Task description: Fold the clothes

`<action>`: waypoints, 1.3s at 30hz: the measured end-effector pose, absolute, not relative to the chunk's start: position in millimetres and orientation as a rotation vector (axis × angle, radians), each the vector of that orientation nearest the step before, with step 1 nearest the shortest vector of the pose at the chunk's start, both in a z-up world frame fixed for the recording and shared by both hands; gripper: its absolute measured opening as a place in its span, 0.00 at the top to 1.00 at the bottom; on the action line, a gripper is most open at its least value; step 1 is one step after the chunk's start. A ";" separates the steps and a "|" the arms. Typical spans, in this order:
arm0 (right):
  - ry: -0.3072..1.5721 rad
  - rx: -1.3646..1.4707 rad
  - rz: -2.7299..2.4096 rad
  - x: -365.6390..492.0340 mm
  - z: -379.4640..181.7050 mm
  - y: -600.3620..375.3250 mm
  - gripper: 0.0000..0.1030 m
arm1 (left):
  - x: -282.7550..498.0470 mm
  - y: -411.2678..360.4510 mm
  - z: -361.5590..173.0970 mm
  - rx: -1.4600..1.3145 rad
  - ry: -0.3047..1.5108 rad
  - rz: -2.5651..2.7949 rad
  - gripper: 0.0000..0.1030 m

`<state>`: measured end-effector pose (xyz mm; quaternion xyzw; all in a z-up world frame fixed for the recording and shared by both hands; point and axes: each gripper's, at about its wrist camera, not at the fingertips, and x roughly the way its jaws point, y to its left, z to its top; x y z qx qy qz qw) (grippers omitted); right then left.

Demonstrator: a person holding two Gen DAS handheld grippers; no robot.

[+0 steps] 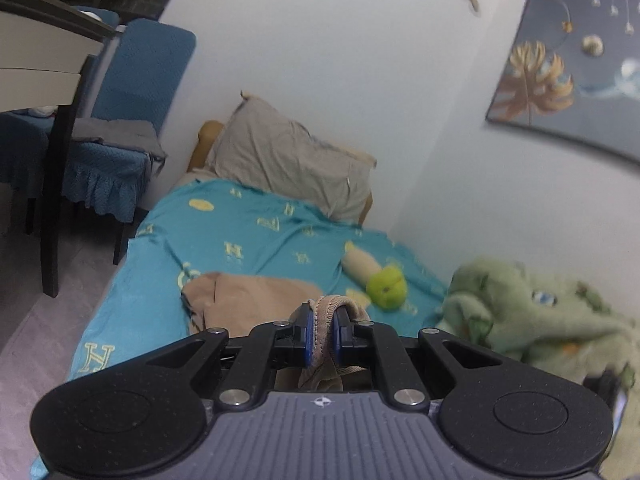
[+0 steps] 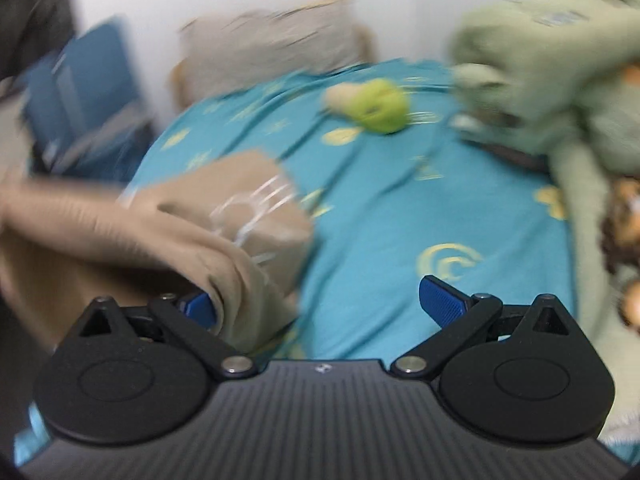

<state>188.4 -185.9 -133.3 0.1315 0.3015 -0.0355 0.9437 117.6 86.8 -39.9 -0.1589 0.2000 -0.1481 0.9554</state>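
A tan garment [image 1: 248, 300] lies on the teal bedsheet [image 1: 248, 240]. My left gripper [image 1: 323, 330] is shut on a ribbed hem of this garment, which bulges up between the blue pads. In the right wrist view, which is blurred, the tan garment [image 2: 224, 208] is bunched at the left and drapes over the left blue fingertip [image 2: 200, 308]. My right gripper [image 2: 320, 304] is open, with wide jaws and bare teal bedsheet [image 2: 380, 208] between them.
A green and cream plush toy [image 1: 380, 280] lies mid-bed. A fuzzy green blanket [image 1: 532, 316] is heaped at the right against the wall. A beige pillow [image 1: 288, 160] leans at the head. Blue-covered chairs [image 1: 132, 112] and a dark table leg [image 1: 56, 200] stand left.
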 end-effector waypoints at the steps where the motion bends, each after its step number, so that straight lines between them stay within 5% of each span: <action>1: 0.618 0.298 -0.081 185.4 -134.1 -189.2 0.00 | 118.5 80.5 -43.0 -0.292 0.426 -0.304 0.90; 9: 0.694 0.349 0.190 178.8 -135.6 -179.4 0.00 | 121.3 77.7 -56.4 -0.343 0.496 -0.327 0.90; 14: 0.523 0.186 0.288 163.1 -118.3 -138.2 0.00 | 117.2 77.9 -48.5 -0.397 0.489 -0.412 0.90; 20: 0.423 0.303 0.243 160.8 -107.9 -156.5 0.00 | 106.8 65.1 -41.3 -0.375 0.460 -0.519 0.90; 33: 0.733 0.405 -0.013 183.4 -148.9 -202.5 0.00 | 89.8 69.7 -26.8 -0.427 0.338 -0.539 0.91; 39: 0.319 0.195 -0.177 128.2 -94.0 -194.0 0.00 | 76.3 73.5 -13.0 -0.443 0.257 -0.568 0.90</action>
